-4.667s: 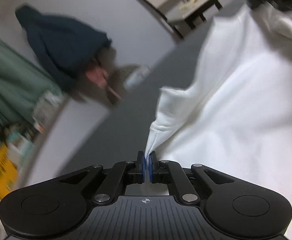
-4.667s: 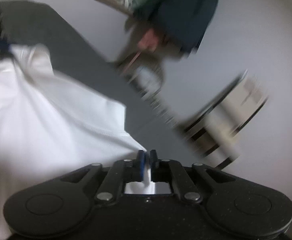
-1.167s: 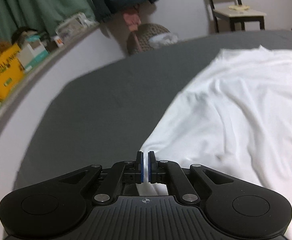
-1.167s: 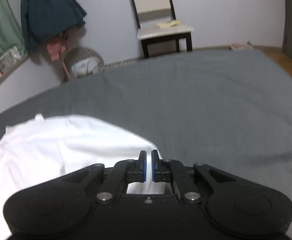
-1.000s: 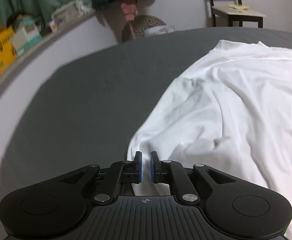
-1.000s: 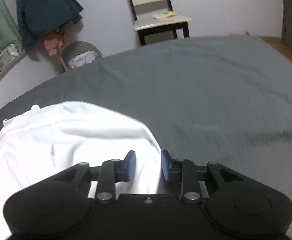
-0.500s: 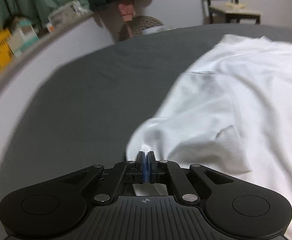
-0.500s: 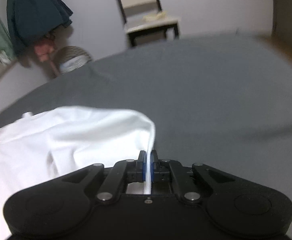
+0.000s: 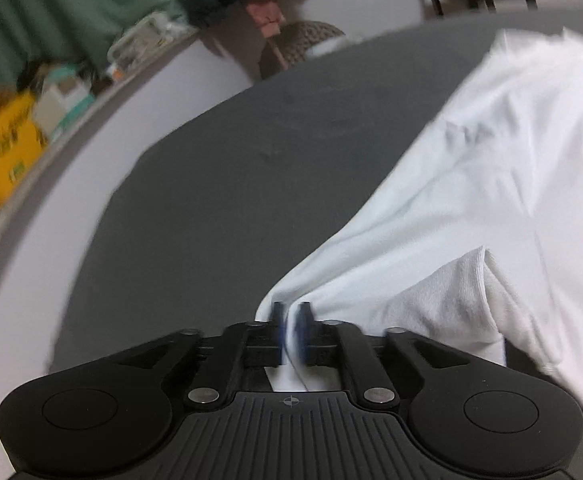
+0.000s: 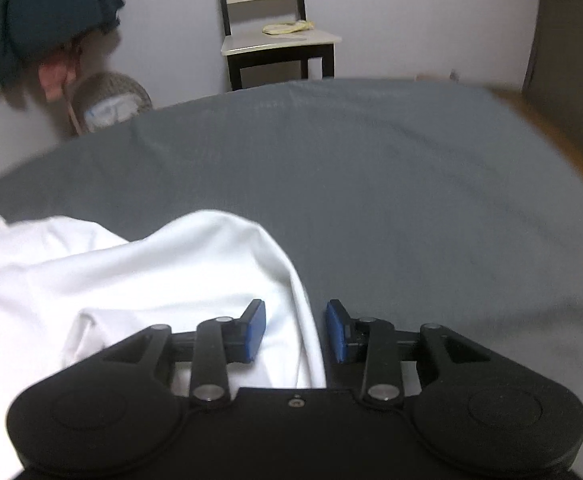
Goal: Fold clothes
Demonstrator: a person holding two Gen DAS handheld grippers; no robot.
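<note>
Both grippers have just been opening, w/ cloth between the jaws. Right gripper point(image 10: 295, 330): jaws apart, a fold of the white garment point(image 10: 139, 280) runs between them, pads clear of it, so that corner is let go. Left gripper point(image 9: 290, 330): jaws a narrow gap, hem between; blurred, prob. no longer pinched. Half a sec ago both were clamped on cloth, so the garment is now laid down, ready for re-gripping. It spreads ahead of the jaws on the grey bed point(image 10: 391, 184). Beyond: chair point(image 10: 279, 36), basket point(image 10: 111, 98), shelf clutter point(image 9: 7, 148). Nothing blocks; a flipped corner point(image 9: 451, 304) beside the left jaws needs smoothing.
</note>
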